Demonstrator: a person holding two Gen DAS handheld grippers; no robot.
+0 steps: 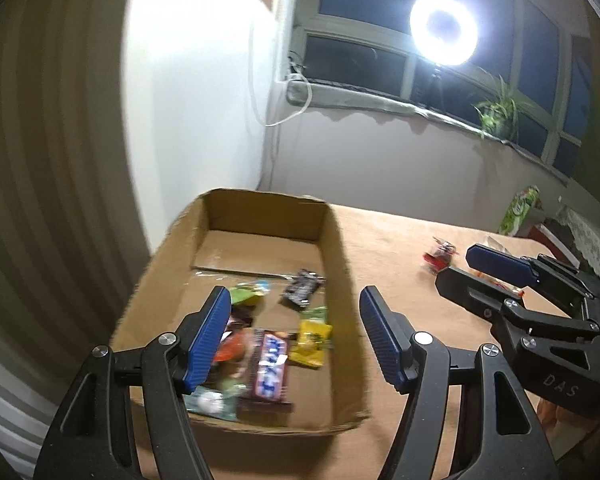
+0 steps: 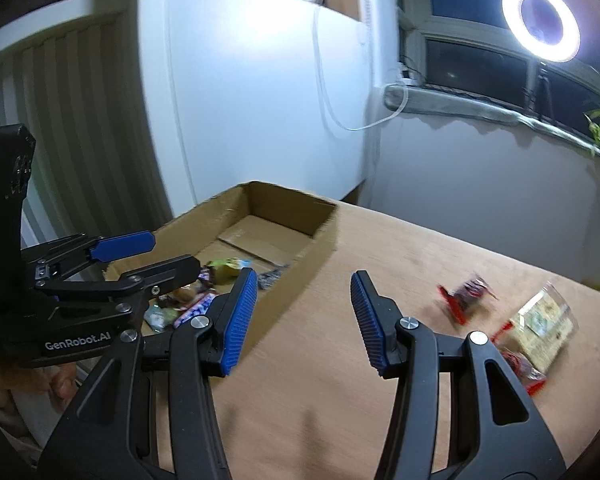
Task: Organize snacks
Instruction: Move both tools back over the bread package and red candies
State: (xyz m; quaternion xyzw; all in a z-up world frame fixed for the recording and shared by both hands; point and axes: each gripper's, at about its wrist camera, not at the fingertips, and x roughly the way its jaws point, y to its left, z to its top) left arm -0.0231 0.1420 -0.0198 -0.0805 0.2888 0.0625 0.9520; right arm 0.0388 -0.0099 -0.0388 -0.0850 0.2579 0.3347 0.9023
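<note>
A shallow corrugated cardboard box (image 1: 332,236), open-topped with plain brown walls and a taped seam across its floor, sits at the left end of a table (image 1: 400,248) covered in a peach-toned cloth. Its near half holds a loose heap of wrapped snacks: a brown chocolate bar with blue-and-white lettering (image 1: 270,364), a crinkly yellow packet (image 1: 311,342), a dark glossy wrapper (image 1: 302,290), a green-and-yellow candy (image 1: 246,294) and an orange-wrapped piece (image 1: 230,350); the far half of the box floor is bare. The left gripper (image 1: 296,340) hovers over the box with its ribbed blue pads spread apart and nothing between them. The right gripper (image 2: 304,324) hangs over bare tabletop just beside the box's right wall, its pads likewise parted and empty. Further right on the cloth lie a red-and-black wrapped snack (image 2: 466,294), blurred, a clear rectangular packet with a pale printed label (image 2: 544,324) and a red wrapper (image 2: 524,372) partly hidden behind the right gripper's finger. Behind the table stand a white wall, a glowing ring light (image 2: 540,20) on a tripod, and a spiky potted plant (image 1: 498,110) on the window sill.
</note>
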